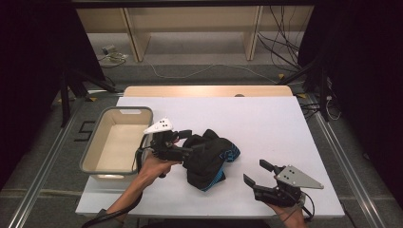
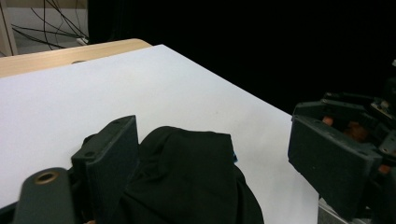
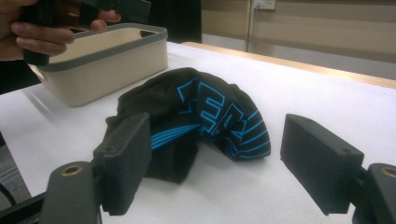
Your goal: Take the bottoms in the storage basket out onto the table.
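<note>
Jaws stood wide on the left gripper [image 1: 186,140] at the black garment [image 1: 209,159], gripping nothing; right gripper [image 1: 259,175] gaped empty; a shallow pinch risked cloth slipping short of the bin [image 1: 93,142].

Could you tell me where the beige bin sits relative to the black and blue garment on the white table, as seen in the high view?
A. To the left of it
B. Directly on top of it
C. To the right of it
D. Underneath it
A: in the high view the beige bin stands at the table's left side, while the black and blue garment lies crumpled to its right, near the middle of the white table.
</note>
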`<state>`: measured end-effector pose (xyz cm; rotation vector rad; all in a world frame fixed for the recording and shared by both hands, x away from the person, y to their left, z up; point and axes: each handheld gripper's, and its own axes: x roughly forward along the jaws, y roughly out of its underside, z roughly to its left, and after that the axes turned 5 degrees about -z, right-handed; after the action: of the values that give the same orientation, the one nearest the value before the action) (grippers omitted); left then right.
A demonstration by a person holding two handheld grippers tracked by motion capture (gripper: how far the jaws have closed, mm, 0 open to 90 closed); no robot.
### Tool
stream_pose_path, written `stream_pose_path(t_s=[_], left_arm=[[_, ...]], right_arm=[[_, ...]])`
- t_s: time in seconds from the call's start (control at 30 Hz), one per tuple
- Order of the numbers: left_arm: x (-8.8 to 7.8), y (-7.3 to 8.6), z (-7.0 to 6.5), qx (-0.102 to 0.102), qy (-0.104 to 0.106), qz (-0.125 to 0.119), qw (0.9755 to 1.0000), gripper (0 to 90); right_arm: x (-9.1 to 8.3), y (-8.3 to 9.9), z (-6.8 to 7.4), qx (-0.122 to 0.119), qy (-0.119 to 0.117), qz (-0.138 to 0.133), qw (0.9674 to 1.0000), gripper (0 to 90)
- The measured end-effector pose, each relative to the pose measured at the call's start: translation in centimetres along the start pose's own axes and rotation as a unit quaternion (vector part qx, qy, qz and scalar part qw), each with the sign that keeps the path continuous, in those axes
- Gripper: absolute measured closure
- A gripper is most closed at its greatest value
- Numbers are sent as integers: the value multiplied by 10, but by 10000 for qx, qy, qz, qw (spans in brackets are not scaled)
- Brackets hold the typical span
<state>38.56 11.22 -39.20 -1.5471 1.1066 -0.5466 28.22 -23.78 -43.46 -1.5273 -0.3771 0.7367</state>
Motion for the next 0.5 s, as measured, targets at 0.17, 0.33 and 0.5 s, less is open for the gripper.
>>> stream_pose_path(t_s=[0.17, 0.33, 0.5], left_arm=[[-7, 4, -5, 107, -42, -27, 9999, 161], [-15, 11, -8, 383, -186, 94, 9991, 160], [-24, 15, -8, 383, -229, 48, 9990, 160]], right_arm=[[0, 0, -1, 0, 5, -9, 10000, 254], [0, 0, 0, 2, 13, -18, 10000, 254], [0, 0, -1, 11, 14, -14, 10000, 254]])
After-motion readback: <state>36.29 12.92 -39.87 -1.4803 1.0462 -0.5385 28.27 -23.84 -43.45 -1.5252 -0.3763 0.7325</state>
